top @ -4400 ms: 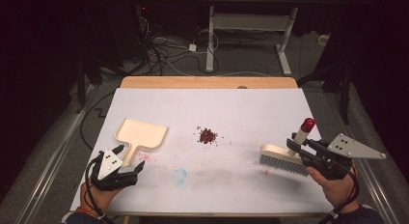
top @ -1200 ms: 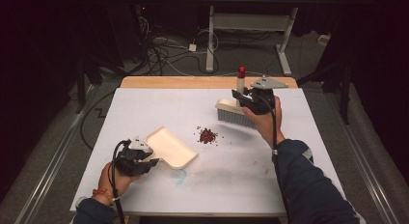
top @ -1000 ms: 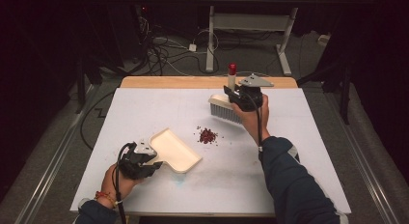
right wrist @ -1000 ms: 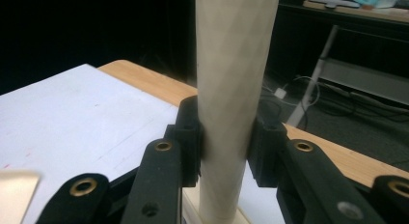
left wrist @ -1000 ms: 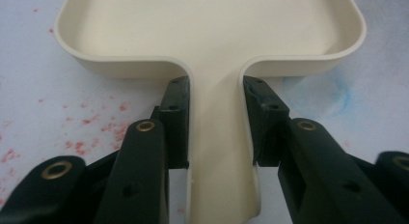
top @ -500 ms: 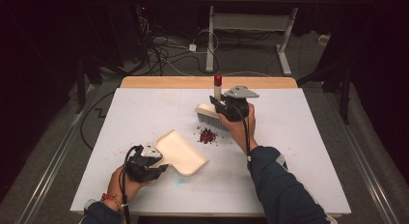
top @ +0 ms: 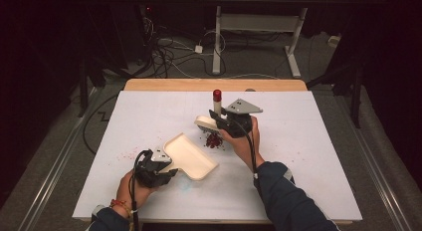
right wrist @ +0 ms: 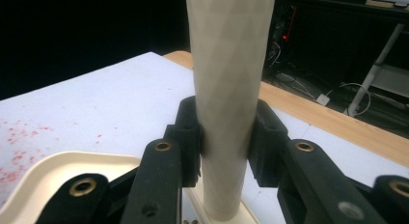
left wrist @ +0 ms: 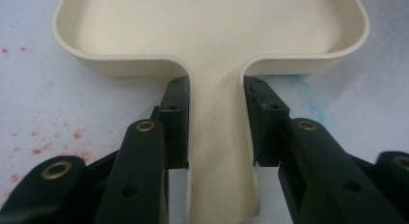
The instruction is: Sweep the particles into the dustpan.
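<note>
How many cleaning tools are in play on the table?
2. A cream dustpan near the table's front left, its handle clamped in the left gripper; a brush at centre, upright handle in the right gripper, beside the red crumbs.

- A lab or test workspace, dimly lit, with dark surroundings.
- A wooden table (top: pixel 214 84) is covered by a white sheet (top: pixel 318 141) stained with red and blue specks.
- Loose cables (top: pixel 169 54) and a white plug (top: pixel 198 49) lie tangled on the grey floor behind it.
- A metal-legged desk frame (top: pixel 293 47) stands farther back.
- A metal rail (top: pixel 45 176) runs along the floor at the left.
</note>
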Demonstrator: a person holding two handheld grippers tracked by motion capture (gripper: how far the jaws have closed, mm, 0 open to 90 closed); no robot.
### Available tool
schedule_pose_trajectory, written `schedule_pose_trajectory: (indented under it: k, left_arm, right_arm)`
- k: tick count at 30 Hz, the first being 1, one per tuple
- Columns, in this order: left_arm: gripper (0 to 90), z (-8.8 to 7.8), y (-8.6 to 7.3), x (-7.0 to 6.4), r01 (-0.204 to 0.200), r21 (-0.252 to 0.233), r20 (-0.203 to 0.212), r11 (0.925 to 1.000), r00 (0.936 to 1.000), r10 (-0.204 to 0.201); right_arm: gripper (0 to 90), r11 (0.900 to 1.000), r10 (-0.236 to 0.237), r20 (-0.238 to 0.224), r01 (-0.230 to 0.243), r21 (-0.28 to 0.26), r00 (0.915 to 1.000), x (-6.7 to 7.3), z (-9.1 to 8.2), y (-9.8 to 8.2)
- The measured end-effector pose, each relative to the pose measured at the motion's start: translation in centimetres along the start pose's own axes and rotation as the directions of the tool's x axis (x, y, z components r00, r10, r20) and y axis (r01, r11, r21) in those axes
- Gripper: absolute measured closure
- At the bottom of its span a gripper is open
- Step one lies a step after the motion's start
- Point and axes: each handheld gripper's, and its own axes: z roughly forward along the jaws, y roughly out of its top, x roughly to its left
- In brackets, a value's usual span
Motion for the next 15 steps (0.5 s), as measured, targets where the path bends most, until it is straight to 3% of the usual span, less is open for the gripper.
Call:
schedule_pose_trajectory:
  k: [10,15]
  left_arm:
    - [63.8,1.1,1.2,-0.9,-0.001,0.01,-0.019,0.9999,0.9998,0.001]
    - [63.8,1.6,1.5,-1.2,0.024,0.011,-0.025,0.9997,0.9994,-0.023]
  right_arm:
    - [69.6,1.0,-0.018,0.009,0.018,0.0,0.9998,1.3,-0.9,-0.5]
    - [69.7,1.0,-0.006,0.005,0.007,-0.003,1.0,1.6,-1.2,-0.5]
